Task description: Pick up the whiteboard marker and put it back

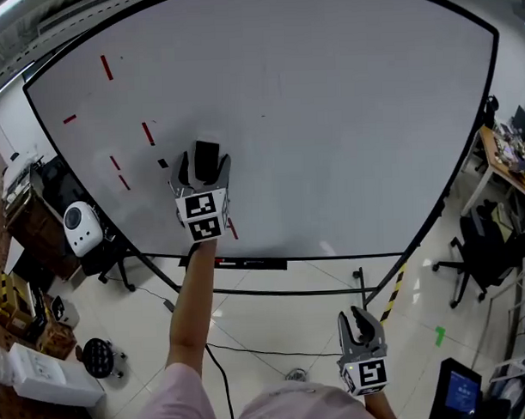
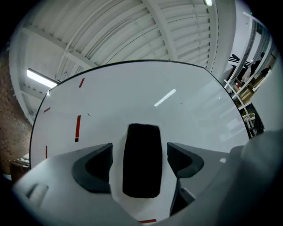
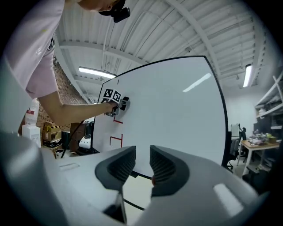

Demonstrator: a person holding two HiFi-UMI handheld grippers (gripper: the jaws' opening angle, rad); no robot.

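**A:** A wide whiteboard (image 1: 328, 116) on a black frame takes up most of the room, over a pale floor (image 1: 283, 320). What's on the board?

**B:** Short red strokes (image 1: 107, 67), scattered over its left part. The rest of the board is blank.

**A:** And the left gripper (image 1: 205, 169)?

**B:** Up against the board, low on its left half, at the end of an outstretched forearm (image 1: 192, 293). Its jaws stand spread wide. A black block (image 2: 141, 161) sits flat on the board between them. White board shows on either side of it, so neither pad presses on it.

**A:** Is that block the marker?

**B:** I can't tell. It's a dark rounded oblong, taller than wide, and no cap or label can be made out.

**A:** Anything else that might be it?

**B:** A narrow ledge (image 1: 256, 265) runs along the board's bottom edge, below the left gripper. A short red thing (image 1: 220, 262) lies near its left end, too small to name.

**A:** The right gripper (image 1: 357, 321)?

**B:** Well clear of the board, below its bottom edge and toward its right side, pointing at the board. Its jaws are pressed together but for a thin slit, with nothing in it.

**A:** Around the board?

**B:** A black cable (image 1: 215, 365) trails over the floor below the board's bottom edge. An office chair (image 1: 477, 244) stands past the board's right edge.
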